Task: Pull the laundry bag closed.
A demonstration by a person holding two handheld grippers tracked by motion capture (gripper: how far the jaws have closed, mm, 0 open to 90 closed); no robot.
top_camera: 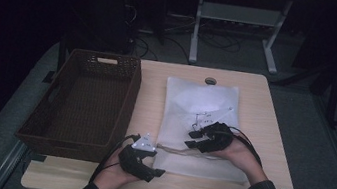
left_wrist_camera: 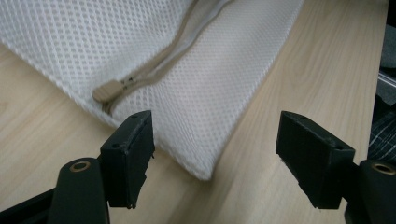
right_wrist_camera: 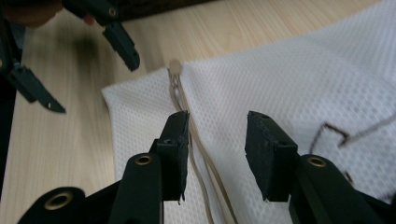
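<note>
Looking down in the high view, a white mesh laundry bag [top_camera: 199, 127] lies flat on the tabletop [top_camera: 151, 92], just beside a dark wicker basket [top_camera: 87, 102]. The left hand-held gripper [top_camera: 157, 172] sits at the bag's near corner on the basket side, and the right hand-held gripper [top_camera: 192, 138] rests over the bag's middle, above the beige zipper [top_camera: 173, 150] that runs along the near part of the bag. The basket looks empty, though its inside is dim.

From the left gripper view, the left hand-held gripper [left_wrist_camera: 215, 158] is released, its jaws standing wide on either side of the bag's corner [left_wrist_camera: 203, 170] without touching it. The zipper pull [left_wrist_camera: 109, 89] lies beyond that corner, at the end of its track, so the zipper appears fully closed at this end.

From the right gripper view, the right hand-held gripper [right_wrist_camera: 217, 154] is also released, jaws apart and straddling the zipper track [right_wrist_camera: 196, 140]. The pull [right_wrist_camera: 174, 65] lies farther along, near the bag's edge, with the left hand-held gripper [right_wrist_camera: 84, 79] just beyond it.

By my reading the work is only starting: neither tool grasps anything, and pinning the bag and drawing the pull are both left to do. Whether anything is inside the bag is hard to make out; dark thread-like marks [right_wrist_camera: 336, 133] show on the mesh, but their nature is unclear.
</note>
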